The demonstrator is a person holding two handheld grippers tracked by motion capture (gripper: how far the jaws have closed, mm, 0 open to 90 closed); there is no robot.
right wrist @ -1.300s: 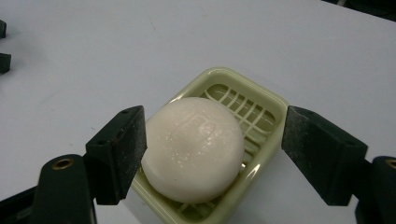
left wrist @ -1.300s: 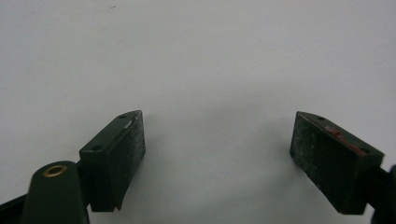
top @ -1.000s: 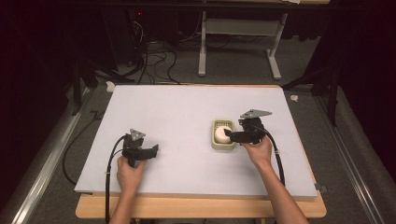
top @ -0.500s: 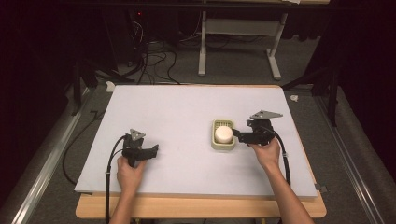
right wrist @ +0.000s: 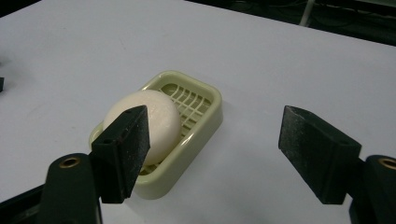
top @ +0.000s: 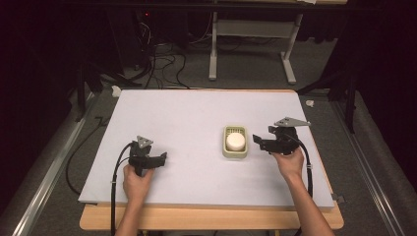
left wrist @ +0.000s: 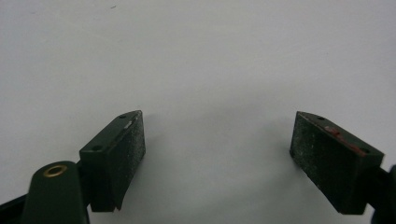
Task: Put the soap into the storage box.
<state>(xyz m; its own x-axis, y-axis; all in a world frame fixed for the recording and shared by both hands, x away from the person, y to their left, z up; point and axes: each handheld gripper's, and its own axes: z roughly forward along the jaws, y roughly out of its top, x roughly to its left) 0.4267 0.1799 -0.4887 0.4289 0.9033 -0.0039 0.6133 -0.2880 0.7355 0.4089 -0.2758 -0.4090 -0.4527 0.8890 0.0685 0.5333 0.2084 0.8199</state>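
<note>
A round white soap (top: 235, 141) lies in a pale green ribbed soap dish (top: 235, 154) right of the table's middle. My right gripper (top: 256, 140) hovers just to the right of the dish, pointing left at it and apart from it. Its jaws have just been closing a little and stand open with nothing between them. In the right gripper view, the soap (right wrist: 161, 116) and the dish (right wrist: 208, 123) sit beyond the gripper (right wrist: 215, 119), the left finger (right wrist: 123, 149) overlapping the soap in the picture. My left gripper (top: 163, 157) rests near the front left, open (left wrist: 217, 135) over bare table.
The white table top (top: 187, 113) has a wooden front edge (top: 206, 219). Cables (top: 162, 64) and a desk's metal legs (top: 213, 54) stand on the floor behind the table. A metal rail (top: 44, 182) runs along the left.
My right gripper has drawn back to the right, away from the soap dish. The soap stays in the dish. The left gripper has not moved.
</note>
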